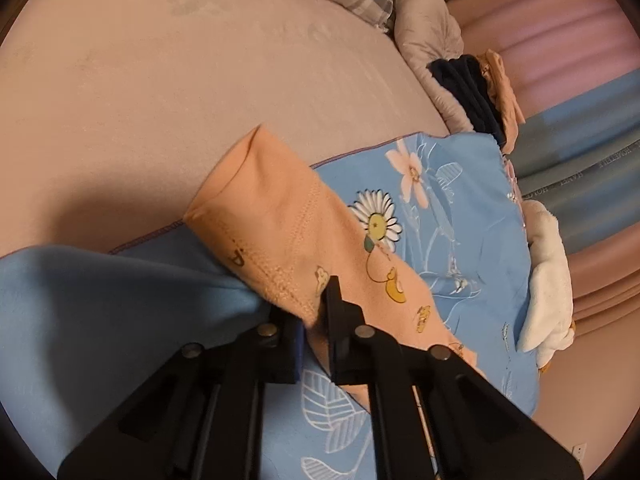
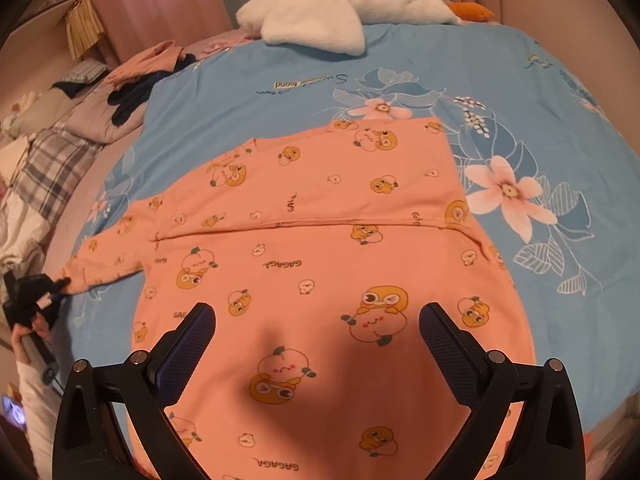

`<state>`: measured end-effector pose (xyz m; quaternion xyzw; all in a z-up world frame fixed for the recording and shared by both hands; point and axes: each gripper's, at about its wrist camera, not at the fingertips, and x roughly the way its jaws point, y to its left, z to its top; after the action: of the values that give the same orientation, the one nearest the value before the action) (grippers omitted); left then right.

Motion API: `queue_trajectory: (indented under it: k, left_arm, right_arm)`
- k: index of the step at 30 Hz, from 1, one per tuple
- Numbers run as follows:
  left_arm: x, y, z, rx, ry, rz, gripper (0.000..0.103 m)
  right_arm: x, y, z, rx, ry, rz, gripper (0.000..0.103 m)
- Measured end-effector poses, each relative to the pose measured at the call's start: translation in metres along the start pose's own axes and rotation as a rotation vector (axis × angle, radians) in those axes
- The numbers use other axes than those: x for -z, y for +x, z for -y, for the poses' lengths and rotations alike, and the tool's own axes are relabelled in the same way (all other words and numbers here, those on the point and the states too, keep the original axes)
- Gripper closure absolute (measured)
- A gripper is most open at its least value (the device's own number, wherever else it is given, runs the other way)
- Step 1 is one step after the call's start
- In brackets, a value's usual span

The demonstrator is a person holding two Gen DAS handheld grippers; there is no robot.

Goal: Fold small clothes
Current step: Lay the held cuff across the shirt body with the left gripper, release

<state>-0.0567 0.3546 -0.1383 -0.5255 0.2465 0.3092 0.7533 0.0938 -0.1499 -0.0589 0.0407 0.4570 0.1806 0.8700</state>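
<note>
Across the blue floral bedspread [image 2: 400, 64] a peach cartoon-print baby top [image 2: 320, 264] is being laid flat, its far half already doubled over along a crosswise crease. At the outer sleeve cuff [image 1: 256, 208] the cloth is being pinched by the left gripper [image 1: 316, 316], jaws nearly closed with a fold of hem caught between them; in the right wrist view that same gripper [image 2: 44, 296] is being seen at the sleeve end. Above the garment's near panel the right gripper [image 2: 316, 340] is being held wide apart, nothing between its pads, a shadow being cast on the fabric below. The knit is being judged light, soft and limp: it will likely drape and sag rather than hold a shape, and may stretch if tugged. Seams and hemmed edges are being reckoned the surest places to grip, the thicker stitching offering more purchase. A white plush goose [image 2: 340, 4] is lying at the far edge, well apart.
</note>
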Motion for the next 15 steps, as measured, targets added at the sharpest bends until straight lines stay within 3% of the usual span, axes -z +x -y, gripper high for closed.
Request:
queue_trajectory:
  k: [5,11,15]
  left_arm:
    - [0.003,-0.025,0.029,0.008,0.047,0.100,0.100]
    - [0.012,-0.045,0.082,0.137,0.140,0.128,0.100]
    - [0.036,-0.043,0.119,0.198,0.241,0.050,0.100]
  right_arm:
    - [-0.004,0.001,-0.009,-0.012,-0.028,-0.003,0.002]
    - [-0.008,-0.002,-0.016,-0.028,-0.044,0.011,0.002]
    - [-0.008,-0.004,-0.015,-0.033,-0.038,0.010,0.002]
